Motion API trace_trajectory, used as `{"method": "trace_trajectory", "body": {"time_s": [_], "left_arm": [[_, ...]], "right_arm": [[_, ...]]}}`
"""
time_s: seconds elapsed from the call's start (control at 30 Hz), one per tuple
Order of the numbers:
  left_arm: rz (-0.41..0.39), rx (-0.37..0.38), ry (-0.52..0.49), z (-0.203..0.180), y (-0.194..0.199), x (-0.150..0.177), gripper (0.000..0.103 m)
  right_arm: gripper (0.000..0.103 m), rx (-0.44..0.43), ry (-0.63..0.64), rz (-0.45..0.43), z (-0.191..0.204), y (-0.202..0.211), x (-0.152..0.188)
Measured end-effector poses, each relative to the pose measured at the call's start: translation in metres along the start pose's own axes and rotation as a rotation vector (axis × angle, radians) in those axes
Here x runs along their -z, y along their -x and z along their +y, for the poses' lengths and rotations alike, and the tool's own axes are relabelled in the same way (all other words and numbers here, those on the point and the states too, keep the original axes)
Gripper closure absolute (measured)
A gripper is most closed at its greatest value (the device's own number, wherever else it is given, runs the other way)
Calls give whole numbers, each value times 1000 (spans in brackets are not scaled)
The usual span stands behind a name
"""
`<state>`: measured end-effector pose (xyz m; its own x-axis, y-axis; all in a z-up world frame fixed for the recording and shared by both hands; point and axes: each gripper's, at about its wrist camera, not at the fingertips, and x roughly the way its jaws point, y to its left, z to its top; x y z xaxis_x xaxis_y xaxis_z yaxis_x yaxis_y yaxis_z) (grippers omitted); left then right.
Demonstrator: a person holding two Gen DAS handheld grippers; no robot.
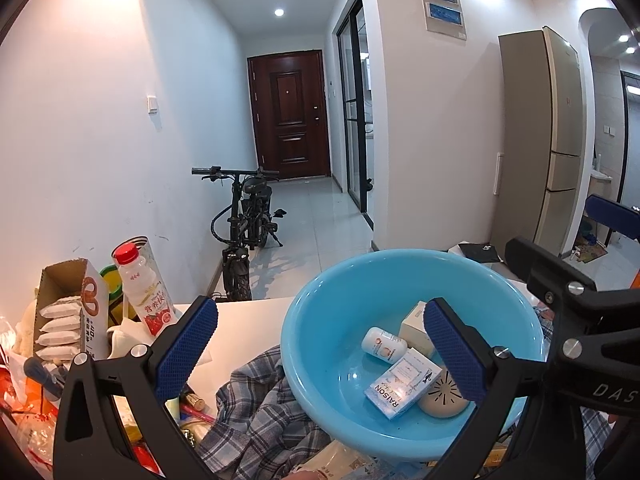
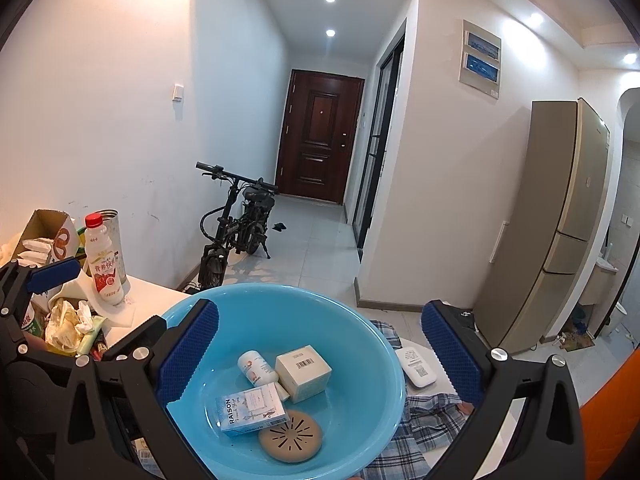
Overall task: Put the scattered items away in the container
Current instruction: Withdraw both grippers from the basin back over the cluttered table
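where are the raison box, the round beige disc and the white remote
RAISON box [image 2: 253, 409], right wrist view, on its printed top face in the basin.
Round beige disc [image 2: 291, 435], right wrist view, on its slotted top.
White remote [image 2: 416, 367], right wrist view, on its labelled back.

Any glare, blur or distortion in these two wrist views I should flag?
Left wrist: heavy fisheye bending, black vignette in the corners, ceiling spotlights blown out, blue basin sharp, a soft sheen on its floor. Right wrist: same barrel warp bowing the fridge, glare patch on the right wall, RAISON box legible, no motion blur.
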<state>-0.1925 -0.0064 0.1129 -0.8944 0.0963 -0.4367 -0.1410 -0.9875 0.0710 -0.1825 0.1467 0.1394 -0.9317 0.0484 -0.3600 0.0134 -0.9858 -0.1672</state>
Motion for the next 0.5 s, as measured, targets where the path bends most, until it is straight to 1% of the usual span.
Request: {"method": "trace_trajectory", "body": {"time_s": [0.1,0.2,0.23,0.3,0.43,0.5], "left_arm": [[-18,-3,-12,0,8,-2,0],[-32,-4,-13,0,14,-3,0],[-30,0,-18,-1,15,-3,0],[-33,-2,-26,-4,18,-2,0],[-52,5,-35,-8,27,-3,0],[-61,-6,-41,-10,30,-4,0]], "right_arm": [[0,0,-14,-8,-3,6,1],[0,-37,-52,-4,-10,14,4],[0,-35,-66,-8,-13,19,7],[0,-14,-76,-12,-19,29,12],[0,50,-39,-7,-27,55,32],[0,58,-28,1,-31,67,43]]}}
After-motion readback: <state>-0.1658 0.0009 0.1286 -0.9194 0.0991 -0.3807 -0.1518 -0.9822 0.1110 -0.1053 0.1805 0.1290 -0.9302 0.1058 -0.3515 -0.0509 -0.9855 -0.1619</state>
